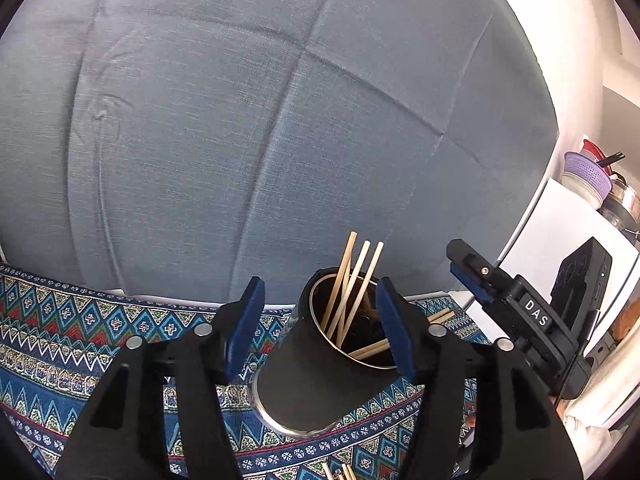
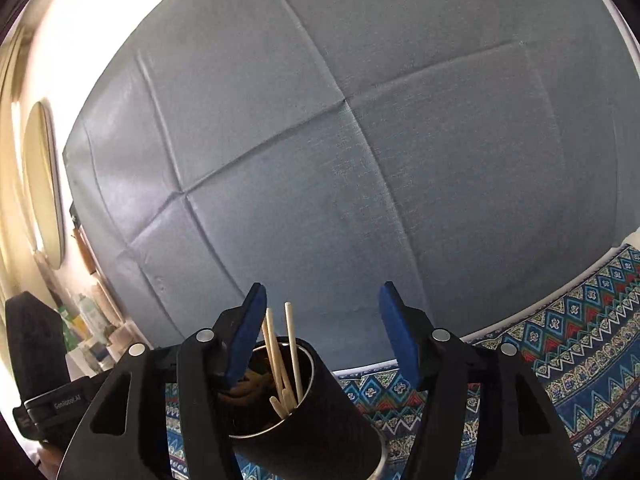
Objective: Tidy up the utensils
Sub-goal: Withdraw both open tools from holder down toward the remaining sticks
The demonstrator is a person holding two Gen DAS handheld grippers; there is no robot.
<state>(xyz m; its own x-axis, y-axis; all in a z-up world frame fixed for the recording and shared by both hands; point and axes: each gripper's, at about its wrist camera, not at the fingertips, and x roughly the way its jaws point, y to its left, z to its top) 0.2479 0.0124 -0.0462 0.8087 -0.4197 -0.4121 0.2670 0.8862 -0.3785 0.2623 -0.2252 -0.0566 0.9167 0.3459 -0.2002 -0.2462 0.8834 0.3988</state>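
Note:
A black cylindrical utensil holder (image 1: 312, 376) with a metal rim stands on the patterned cloth (image 1: 60, 340). Several wooden chopsticks (image 1: 352, 280) stick out of it. My left gripper (image 1: 320, 320) is open, its blue pads on either side of the holder's upper part, apart from it. In the right wrist view the holder (image 2: 316, 424) with chopsticks (image 2: 284, 356) sits low between the fingers of my right gripper (image 2: 322, 332), which is open and empty. The right gripper also shows in the left wrist view (image 1: 516, 308), right of the holder. More chopstick ends (image 1: 340, 472) lie on the cloth at the bottom.
A blue-grey padded headboard (image 1: 260, 120) fills the background. A white shelf with bowls and a purple colander (image 1: 588, 176) stands at the right. In the right wrist view a round mirror (image 2: 42, 184) and bottles (image 2: 86, 320) are at the left.

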